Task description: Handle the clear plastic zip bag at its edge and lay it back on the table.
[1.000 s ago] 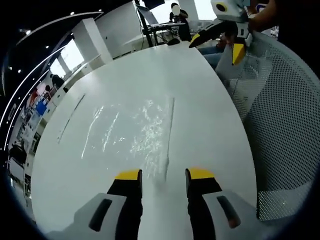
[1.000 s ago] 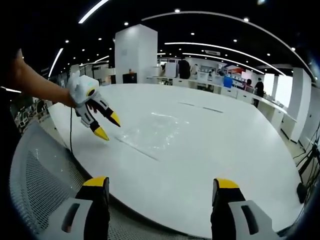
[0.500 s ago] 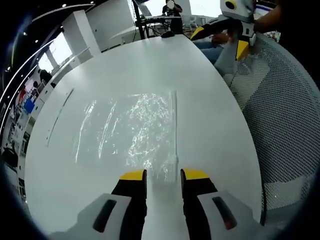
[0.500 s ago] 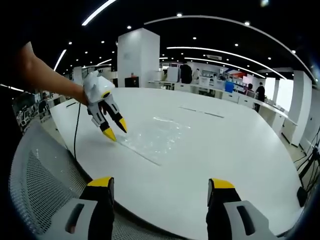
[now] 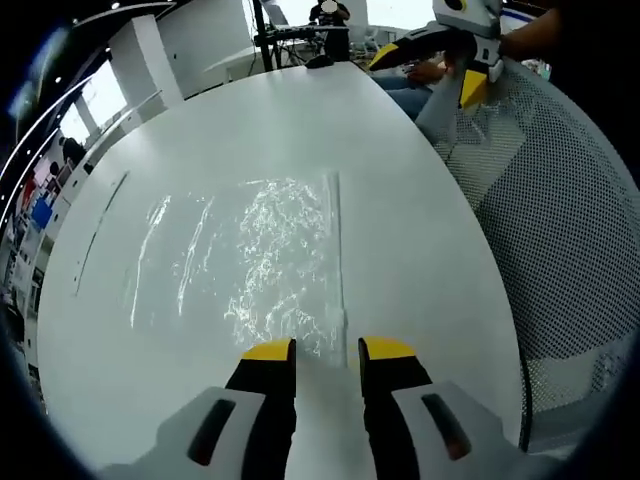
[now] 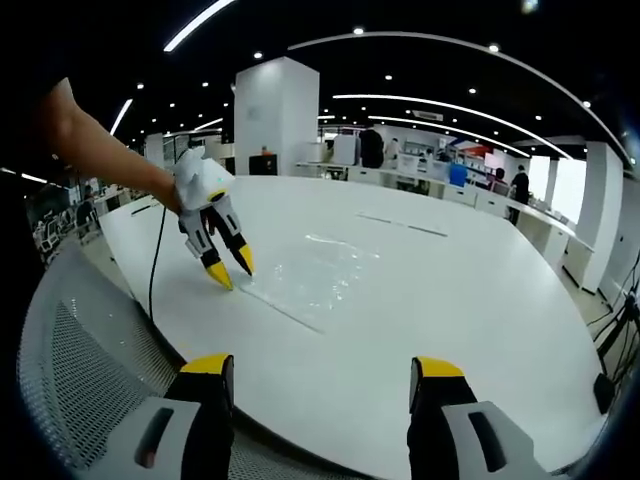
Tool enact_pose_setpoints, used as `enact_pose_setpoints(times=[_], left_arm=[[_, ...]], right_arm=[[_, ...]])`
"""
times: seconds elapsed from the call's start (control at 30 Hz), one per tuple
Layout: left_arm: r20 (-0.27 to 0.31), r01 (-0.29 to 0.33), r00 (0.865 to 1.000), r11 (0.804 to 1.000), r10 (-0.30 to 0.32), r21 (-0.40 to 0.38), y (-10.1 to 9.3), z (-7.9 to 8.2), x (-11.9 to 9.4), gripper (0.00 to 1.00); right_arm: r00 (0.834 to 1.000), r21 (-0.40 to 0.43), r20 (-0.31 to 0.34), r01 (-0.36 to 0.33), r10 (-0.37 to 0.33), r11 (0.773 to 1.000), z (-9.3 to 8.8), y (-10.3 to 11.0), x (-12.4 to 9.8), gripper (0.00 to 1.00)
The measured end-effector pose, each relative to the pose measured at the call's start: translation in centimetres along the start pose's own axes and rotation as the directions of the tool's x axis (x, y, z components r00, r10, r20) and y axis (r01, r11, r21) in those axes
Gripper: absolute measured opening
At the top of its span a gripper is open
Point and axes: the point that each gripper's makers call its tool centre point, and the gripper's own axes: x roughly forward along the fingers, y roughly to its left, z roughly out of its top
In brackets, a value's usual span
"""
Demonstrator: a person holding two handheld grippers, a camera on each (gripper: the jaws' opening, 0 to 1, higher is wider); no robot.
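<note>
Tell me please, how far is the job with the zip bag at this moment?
Done: little. The bag lies flat on the table, not lifted. In hand: the left gripper is at the bag's near edge, jaws a little apart on either side of the zip strip, grip not yet visibly closed. The right gripper waits open near the table's edge. Left: grip, lift, lay back.
</note>
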Motion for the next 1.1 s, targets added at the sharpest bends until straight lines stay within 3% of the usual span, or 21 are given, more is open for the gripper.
enact_pose_setpoints(times=[0.1,0.37,0.5,0.57,0.6,1.1], left_arm=[[0.019,0.016,1.0,0.998,-0.015,-0.057,0.1,0.0,0.1,0.23],[0.063,0.005,0.998,0.997,0.0,-0.082,0.2,0.5,-0.1,0.16],[0.059,0.007,0.998,0.997,-0.002,-0.077,0.0,0.7,-0.2,0.15],[0.055,0.012,0.998,0.998,-0.008,-0.069,-0.2,0.7,-0.2,0.08],[0.043,0.02,0.999,0.998,-0.018,-0.068,-0.5,0.6,-0.1,0.0],[-0.007,0.009,1.0,1.0,-0.009,-0.022,-1.1,0.3,-0.3,0.0]], right_arm=[[1.0,-0.003,0.001,-0.001,0.001,1.0,0.1,0.1,0.0,0.69],[1.0,-0.004,-0.002,-0.003,0.003,1.0,0.0,0.0,0.0,0.67],[1.0,-0.002,-0.005,-0.006,0.006,1.0,-0.1,0.0,0.0,0.67],[1.0,-0.002,-0.005,-0.006,0.006,1.0,-0.1,0.0,0.0,0.66],[1.0,-0.002,-0.005,-0.005,0.005,1.0,-0.1,0.0,0.0,0.66],[1.0,-0.015,-0.008,-0.008,0.008,1.0,-0.2,0.0,0.0,0.65]])
